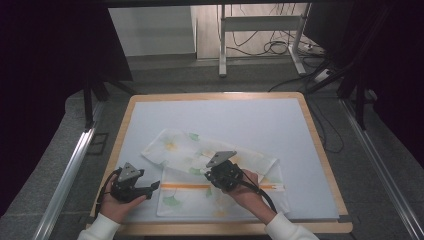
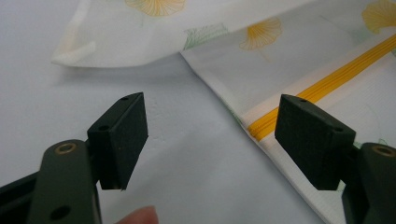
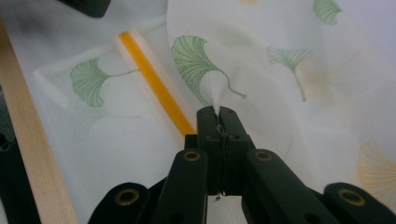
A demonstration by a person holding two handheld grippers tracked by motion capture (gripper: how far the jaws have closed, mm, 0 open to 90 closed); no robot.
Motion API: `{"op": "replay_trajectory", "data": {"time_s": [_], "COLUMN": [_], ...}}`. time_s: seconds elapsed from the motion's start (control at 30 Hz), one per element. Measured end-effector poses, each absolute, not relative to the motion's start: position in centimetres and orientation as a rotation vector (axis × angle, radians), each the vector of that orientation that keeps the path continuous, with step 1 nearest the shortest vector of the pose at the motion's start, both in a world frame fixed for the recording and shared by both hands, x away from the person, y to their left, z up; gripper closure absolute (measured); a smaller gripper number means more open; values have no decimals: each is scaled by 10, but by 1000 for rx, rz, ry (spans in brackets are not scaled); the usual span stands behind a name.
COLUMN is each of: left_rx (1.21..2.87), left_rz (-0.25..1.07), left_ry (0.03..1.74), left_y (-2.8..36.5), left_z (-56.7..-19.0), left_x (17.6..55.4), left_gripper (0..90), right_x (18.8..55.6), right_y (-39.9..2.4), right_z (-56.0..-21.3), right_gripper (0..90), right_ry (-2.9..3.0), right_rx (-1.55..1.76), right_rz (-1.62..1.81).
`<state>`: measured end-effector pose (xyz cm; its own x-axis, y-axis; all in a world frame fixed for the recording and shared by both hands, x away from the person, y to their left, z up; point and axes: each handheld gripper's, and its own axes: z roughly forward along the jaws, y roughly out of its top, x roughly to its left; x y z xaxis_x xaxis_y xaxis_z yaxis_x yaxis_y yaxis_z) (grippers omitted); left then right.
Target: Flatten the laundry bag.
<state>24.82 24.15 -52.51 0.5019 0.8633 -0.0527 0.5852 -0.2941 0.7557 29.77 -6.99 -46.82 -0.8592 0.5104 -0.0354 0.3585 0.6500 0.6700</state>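
- The high view looks forward and down from above the person's side, taking in the whole counter (image 1: pixel 310 165) from some way off.
- The left gripper view sits low and close, facing toward 3 o'clock across the counter.
- The right gripper view looks closely along its own fingers (image 3: pixel 208 122).
- All three share the ginkgo-print cloth (image 1: pixel 185 150) and its orange stripe (image 1: pixel 187 186).

No writing, label, brand mark or number can be read anywhere in these views. The thin white cloth bag printed with green and orange ginkgo leaves (image 1: pixel 200 165) bears a pattern alone (its orange zipper strip (image 1: pixel 187 186) is plain, too), and the pale blue mat on the wooden-edged table (image 1: pixel 225 115) is unmarked.
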Motion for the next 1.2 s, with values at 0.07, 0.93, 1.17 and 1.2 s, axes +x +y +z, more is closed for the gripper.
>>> {"op": "replay_trajectory", "data": {"time_s": [0.07,0.93,1.17,1.2], "left_rx": [2005,2018,2021,2022], "left_rz": [479,476,477,477], "left_ry": [1186,1182,1183,1182], "left_y": [242,242,240,240], "left_z": [-525,-526,-526,-526], "left_x": [248,249,249,249], "left_gripper": [255,255,254,254], "right_x": [300,331,343,345], "right_y": [-72,-99,-109,-110], "right_z": [-466,-448,-445,-445], "right_gripper": [887,889,889,890], "right_ry": [2642,2543,2514,2512], "right_rx": [710,816,854,862], "right_rz": [1011,1123,1144,1146]}}
